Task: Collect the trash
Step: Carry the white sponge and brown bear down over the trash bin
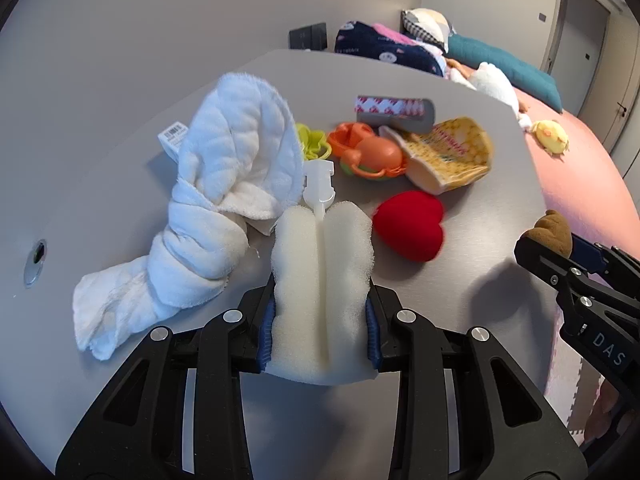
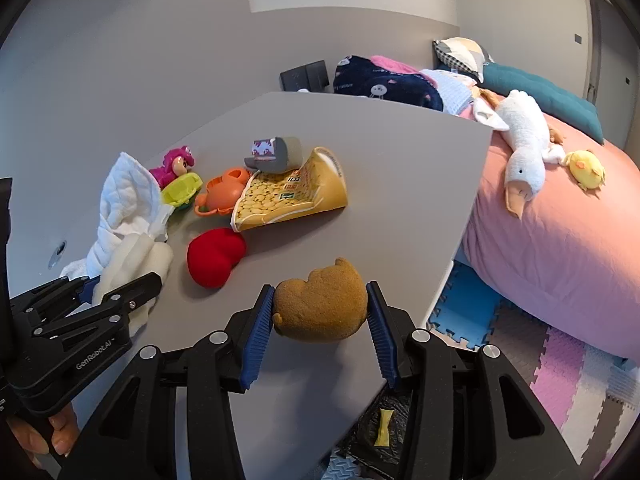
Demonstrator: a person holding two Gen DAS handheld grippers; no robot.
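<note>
while the right gripper (image 2: 320,320) pinches a fuzzy brown plush (image 2: 320,304) near the grey table (image 2: 400,184) edge at lower centre, the left gripper (image 1: 322,320) squeezes a porous white sponge brush (image 1: 322,280); bare tabletop lies upper right of the crinkled yellow snack bag (image 2: 292,196).

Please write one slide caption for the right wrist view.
Right gripper clamps a brown plush above the table edge.

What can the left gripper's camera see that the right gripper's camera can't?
Only the left wrist view shows the white tag beside the towel and the plastic stick running through the sponge.

Only the right wrist view shows the pink toy, the goose plush on the bed, and the black bag under the table edge.

Both show the white towel, red heart, orange toy, yellow snack bag and yellow chick.
</note>
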